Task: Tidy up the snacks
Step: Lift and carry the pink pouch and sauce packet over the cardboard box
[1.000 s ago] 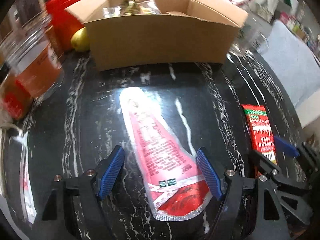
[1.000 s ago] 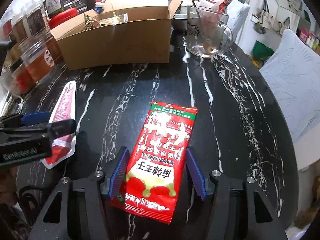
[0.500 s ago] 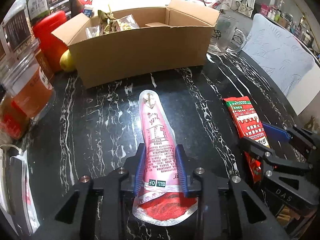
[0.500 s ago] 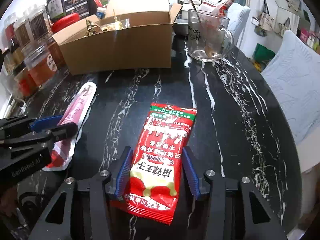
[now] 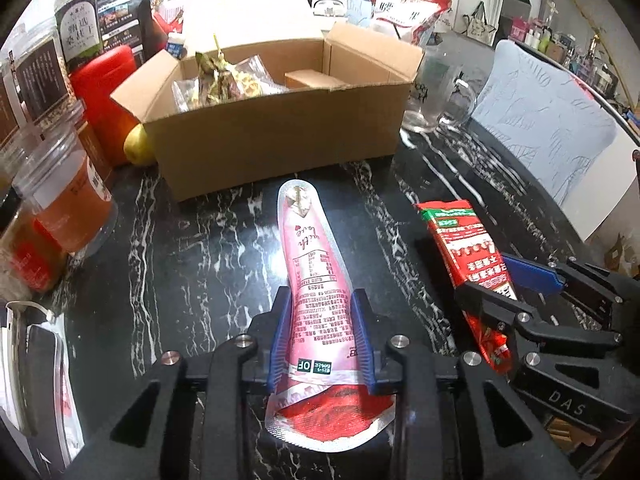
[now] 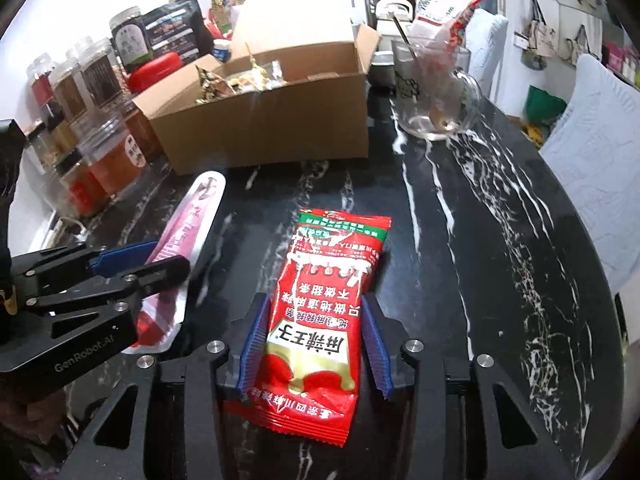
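In the left wrist view, the pink pouch (image 5: 316, 280), lying mid-desk before the box (image 5: 276, 120), is pinched by the left tool (image 5: 322, 334); it should be lifted level. In the right wrist view, the red packet (image 6: 320, 308) near the desk's front edge is being closed upon by the right tool (image 6: 314, 344), and a firm squeeze is needed before lifting.

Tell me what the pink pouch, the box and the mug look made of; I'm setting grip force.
Pink pouch: thin glossy plastic film, probably foil-lined, judging by silvery sealed edges and glare. Box: matte brown corrugated cardboard with folded flaps. Mug: clear glass or possibly hard plastic; the spoon shows through its wall.
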Demonstrator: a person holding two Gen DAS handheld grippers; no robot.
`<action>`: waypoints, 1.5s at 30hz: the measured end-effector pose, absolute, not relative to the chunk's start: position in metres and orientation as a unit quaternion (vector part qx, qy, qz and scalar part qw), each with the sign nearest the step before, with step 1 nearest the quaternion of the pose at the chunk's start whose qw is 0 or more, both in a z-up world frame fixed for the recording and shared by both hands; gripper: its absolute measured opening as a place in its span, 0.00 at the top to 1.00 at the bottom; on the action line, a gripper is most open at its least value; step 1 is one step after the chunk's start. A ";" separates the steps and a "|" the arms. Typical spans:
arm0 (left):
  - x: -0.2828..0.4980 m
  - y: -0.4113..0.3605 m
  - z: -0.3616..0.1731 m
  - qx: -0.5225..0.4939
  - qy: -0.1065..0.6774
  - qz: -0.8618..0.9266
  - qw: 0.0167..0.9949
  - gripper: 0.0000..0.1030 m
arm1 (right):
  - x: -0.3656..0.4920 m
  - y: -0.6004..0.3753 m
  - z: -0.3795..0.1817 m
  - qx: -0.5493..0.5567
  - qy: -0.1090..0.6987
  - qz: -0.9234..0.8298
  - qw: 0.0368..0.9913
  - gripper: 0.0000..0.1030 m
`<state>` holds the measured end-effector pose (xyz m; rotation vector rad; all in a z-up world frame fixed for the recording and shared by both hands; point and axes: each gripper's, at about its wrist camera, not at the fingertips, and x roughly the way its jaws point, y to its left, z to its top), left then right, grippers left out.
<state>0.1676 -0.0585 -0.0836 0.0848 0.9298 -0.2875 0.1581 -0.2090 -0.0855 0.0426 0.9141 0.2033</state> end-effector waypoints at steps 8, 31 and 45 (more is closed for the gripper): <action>0.174 -0.058 -0.053 0.036 0.413 -0.146 0.898 0.72 | 0.162 -0.205 -0.059 0.033 0.413 0.122 0.902 0.56; 0.262 -0.036 0.038 0.011 0.301 -0.153 0.941 0.72 | 0.237 -0.177 0.043 0.003 0.304 0.172 0.937 0.56; 0.340 -0.028 0.045 0.000 0.281 -0.133 0.950 0.72 | 0.315 -0.166 0.061 -0.021 0.277 0.174 0.945 0.56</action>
